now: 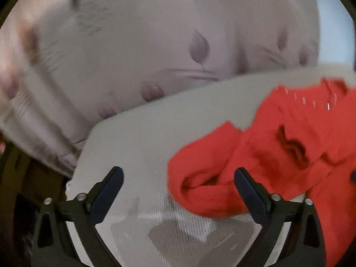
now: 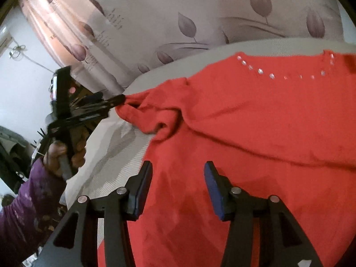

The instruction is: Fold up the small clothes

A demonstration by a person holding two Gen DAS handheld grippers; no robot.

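1. The leaf-print curtain (image 2: pixel 189 17) hangs well beyond both my claws, behind the far edge of the padded grey surface (image 1: pixel 155 133) I am working on.
2. The red sweater (image 2: pixel 255 122) lies spread on that surface, straight ahead of and under my right claw (image 2: pixel 178 178), and ahead and to the right of my left claw (image 1: pixel 178 184). It covers most of what the right view shows.
3. I judge the folding barely begun: the body lies open and roughly flat, with no fold laid across it. One sleeve has been drawn in, no more. The sleeves, the sides and the final halving all look left to do.
4. The sleeve (image 1: pixel 200 173) is bunched and rumpled between my left claw's fingers, its cuff curled into a loop. The knit looks soft and thick, with loose wrinkles near the shoulder.
5. My left claw's fingers stand wide apart, the right-hand finger against the sleeve; from the right view its tip seems to touch the cloth, but nothing is clamped.
6. My right claw's fingers are apart too, hovering over the lower body, holding nothing.
7. Small silvery studs (image 2: pixel 260 71) line the neckline, at the far side from both claws.
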